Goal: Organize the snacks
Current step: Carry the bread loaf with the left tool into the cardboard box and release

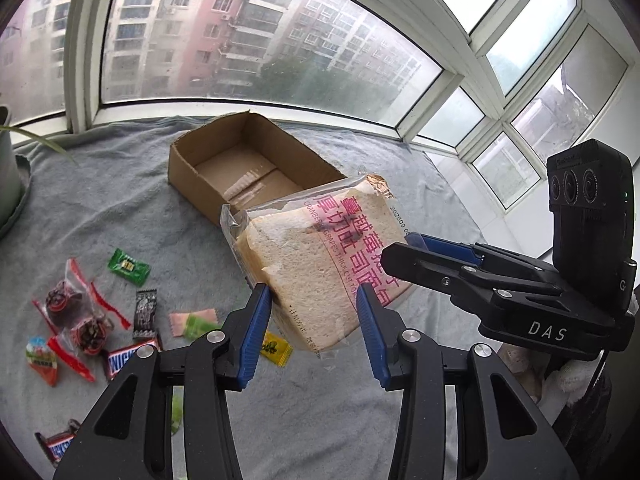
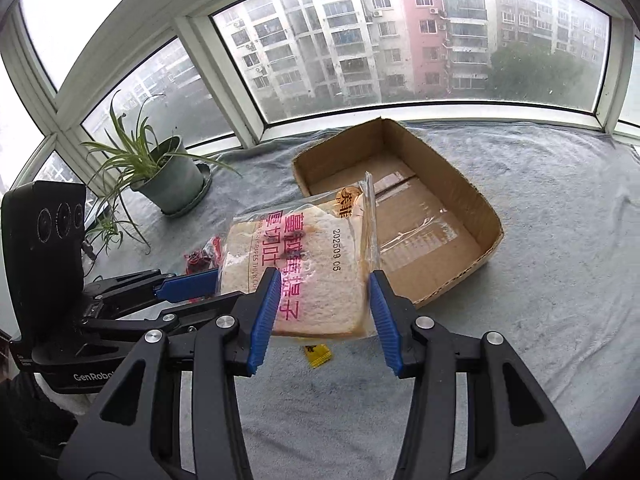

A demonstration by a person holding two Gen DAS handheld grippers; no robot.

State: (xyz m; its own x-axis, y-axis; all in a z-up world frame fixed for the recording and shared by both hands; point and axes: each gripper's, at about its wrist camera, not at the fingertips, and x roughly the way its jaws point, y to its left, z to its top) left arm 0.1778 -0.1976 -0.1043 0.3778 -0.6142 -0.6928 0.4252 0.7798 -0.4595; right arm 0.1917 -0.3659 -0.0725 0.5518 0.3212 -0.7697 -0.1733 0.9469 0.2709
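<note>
1. Blue pads of left gripper [image 1: 314, 334] sit nearest the lens, partly open w/ the lower edge of the bread pack [image 1: 320, 256] between them; pads press the wrapper on both sides, so it's clamped on, not gaping.
2. Right gripper [image 2: 324, 316] does the same from the other side: jaws partly open, closed onto the pack's near edge by the slice's crust. In the left view it comes in from the right, fingers running under/along the pack.
3. Two-claw hold makes sense imo: pack is soft, wide and floppy, so one pinch would let it sag or twist; two grips keep it flat-ish.
4. Pack hangs clear of the grey cloth [image 1: 120, 200], tilted, just in front of the open cardboard box [image 1: 256, 160]. Box is empty, mouth up, prob. the target for sorting.
5. Small sweets lie loose on the cloth to the left: green candy [image 1: 129, 267], Snickers bar [image 1: 132, 356], red-wrapped ones [image 1: 68, 304]; yellow sachet [image 2: 319, 353] sits under the pack. Not yet boxed.
6. Potted plant [image 2: 168, 176] stands off to the side by the window, well apart from the box.
7. Risk: big pack first may crowd the box.
</note>
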